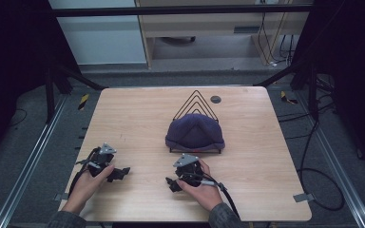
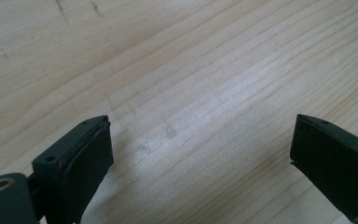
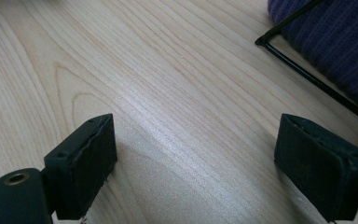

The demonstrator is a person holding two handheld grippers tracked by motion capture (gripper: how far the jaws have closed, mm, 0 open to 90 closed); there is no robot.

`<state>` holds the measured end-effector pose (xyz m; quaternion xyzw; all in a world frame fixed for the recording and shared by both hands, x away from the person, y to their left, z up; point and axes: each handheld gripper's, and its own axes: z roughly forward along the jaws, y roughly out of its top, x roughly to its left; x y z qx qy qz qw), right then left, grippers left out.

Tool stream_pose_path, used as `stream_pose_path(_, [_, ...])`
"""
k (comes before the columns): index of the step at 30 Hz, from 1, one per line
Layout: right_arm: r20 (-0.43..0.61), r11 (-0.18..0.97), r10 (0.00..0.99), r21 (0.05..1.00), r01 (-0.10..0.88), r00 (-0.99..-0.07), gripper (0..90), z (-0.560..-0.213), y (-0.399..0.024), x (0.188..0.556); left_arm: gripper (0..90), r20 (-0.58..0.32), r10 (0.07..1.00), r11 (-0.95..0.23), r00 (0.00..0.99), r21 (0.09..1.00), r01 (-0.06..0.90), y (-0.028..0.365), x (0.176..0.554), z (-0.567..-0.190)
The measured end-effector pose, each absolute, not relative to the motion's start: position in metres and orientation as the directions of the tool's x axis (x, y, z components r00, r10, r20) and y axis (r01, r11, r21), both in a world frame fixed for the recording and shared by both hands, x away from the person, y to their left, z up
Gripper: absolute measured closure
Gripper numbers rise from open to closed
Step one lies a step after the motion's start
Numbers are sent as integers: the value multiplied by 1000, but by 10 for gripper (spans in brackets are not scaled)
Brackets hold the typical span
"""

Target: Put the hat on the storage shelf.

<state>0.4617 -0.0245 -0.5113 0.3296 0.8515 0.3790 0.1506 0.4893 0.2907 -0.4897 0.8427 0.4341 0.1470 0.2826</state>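
Two hand-held grippers are held low over the wooden surface (image 1: 138,123) near its front edge. The left hand-held gripper (image 1: 123,172) is seen with its jaws spread wide apart, bare wood between them. The right hand-held gripper (image 1: 171,184) is likewise held apart and empty. A dark blue knitted hat (image 1: 195,133) is draped over a black wire rack (image 1: 197,102) at mid-surface, just beyond the right hand-held gripper.

I see a pale wooden table (image 1: 138,118) on dark grey floor (image 1: 33,142). Black frame bars (image 1: 180,10) cross above; beyond stand a white panel (image 1: 109,40) and wooden cabinet (image 1: 204,23).
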Motion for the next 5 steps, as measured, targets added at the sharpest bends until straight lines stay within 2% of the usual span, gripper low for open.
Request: stream_pose_path(5, [-8,494,678,745,448,-735,128,-511,-24,461,37,17,813,-483,581,576,659,287,489,-493])
